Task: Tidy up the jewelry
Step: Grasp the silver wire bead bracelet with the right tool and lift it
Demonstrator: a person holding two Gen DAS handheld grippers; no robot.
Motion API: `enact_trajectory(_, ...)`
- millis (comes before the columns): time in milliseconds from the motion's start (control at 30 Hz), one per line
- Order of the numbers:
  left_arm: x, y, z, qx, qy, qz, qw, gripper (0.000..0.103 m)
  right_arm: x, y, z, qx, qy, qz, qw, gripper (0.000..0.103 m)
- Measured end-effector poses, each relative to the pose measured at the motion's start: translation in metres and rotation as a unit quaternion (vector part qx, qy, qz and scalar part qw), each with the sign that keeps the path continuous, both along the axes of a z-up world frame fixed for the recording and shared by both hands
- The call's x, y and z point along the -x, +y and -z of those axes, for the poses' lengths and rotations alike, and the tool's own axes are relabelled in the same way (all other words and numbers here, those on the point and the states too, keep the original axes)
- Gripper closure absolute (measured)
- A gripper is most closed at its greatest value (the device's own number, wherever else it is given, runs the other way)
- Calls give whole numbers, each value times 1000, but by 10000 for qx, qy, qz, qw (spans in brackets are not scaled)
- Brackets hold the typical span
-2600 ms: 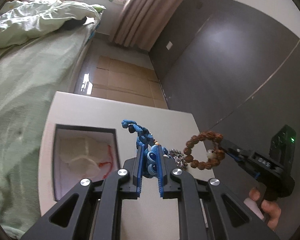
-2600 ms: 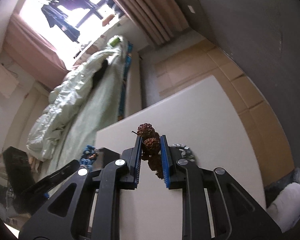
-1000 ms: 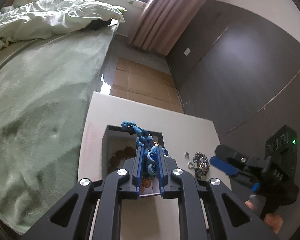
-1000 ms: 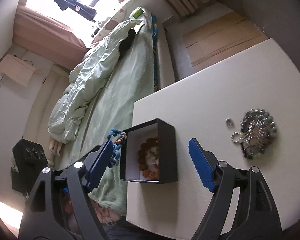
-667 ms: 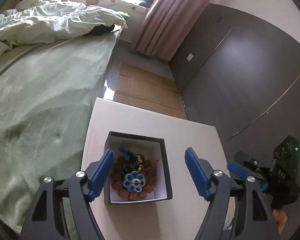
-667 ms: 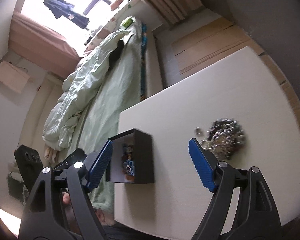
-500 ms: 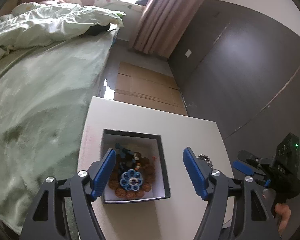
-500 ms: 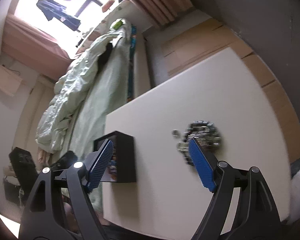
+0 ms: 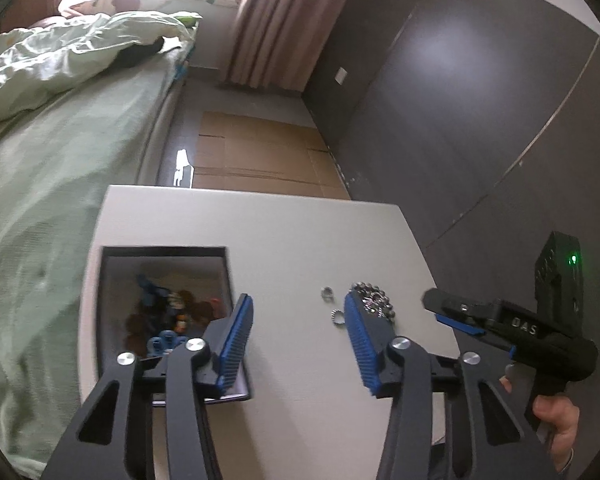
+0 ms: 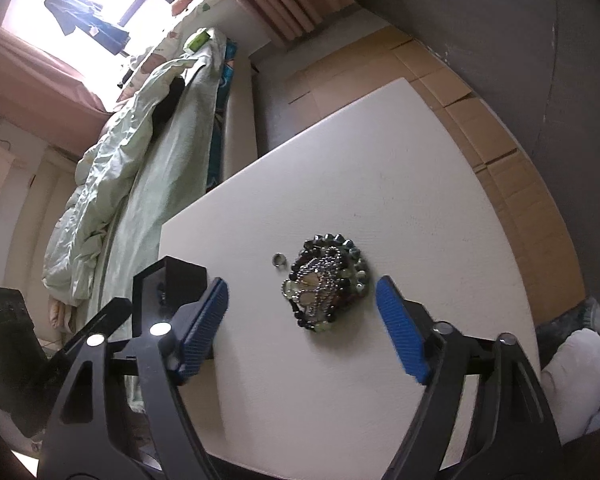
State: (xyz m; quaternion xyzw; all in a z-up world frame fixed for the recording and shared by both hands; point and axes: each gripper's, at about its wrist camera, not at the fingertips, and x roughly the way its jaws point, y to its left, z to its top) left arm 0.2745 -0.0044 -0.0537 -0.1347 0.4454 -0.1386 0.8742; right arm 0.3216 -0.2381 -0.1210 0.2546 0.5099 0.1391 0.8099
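Left tool (image 9: pixel 296 334) is hanging released — its blue bracelet (image 9: pixel 156 322) now lying in the box (image 9: pixel 228 276); right tool (image 10: pixel 300 324), spread wide, is now framing the beaded pile (image 10: pixel 326 294) on the tabletop (image 10: pixel 400 208).

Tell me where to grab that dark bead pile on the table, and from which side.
Take the bead pile across its middle, coming straight down from above. It lies as a flat, roughly round heap on the table, so no edge sticks up to pinch. The right gripper, jaws wide open, already frames it. Stay clear of the small ring lying just beside it.
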Motion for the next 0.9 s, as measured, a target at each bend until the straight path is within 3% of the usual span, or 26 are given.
enact_trajectory(133,-8,-17,13,-40,110,108,9999,71,-8,1,11,-16,103,-12,9999,46)
enact_trajectory(400,-23,-32,35,-53,305,161,9994,78,-24,12,30,66,252,-64,9996,51)
enact_trajectory(600,-32,-31,43,33,371,177,9991,79,-37,27,42,351,357,-167,9986,61)
enact_trajectory(700,-37,-30,47,62,412,174,9990,79,-41,32,46,539,407,-201,9975,72)
enact_trajectory(800,-40,-29,49,97,438,172,9988,79,-40,33,40,665,281,-155,9973,95)
enact_trajectory(900,-43,-30,52,128,479,190,9986,79,-38,29,38,513,253,-93,9983,95)
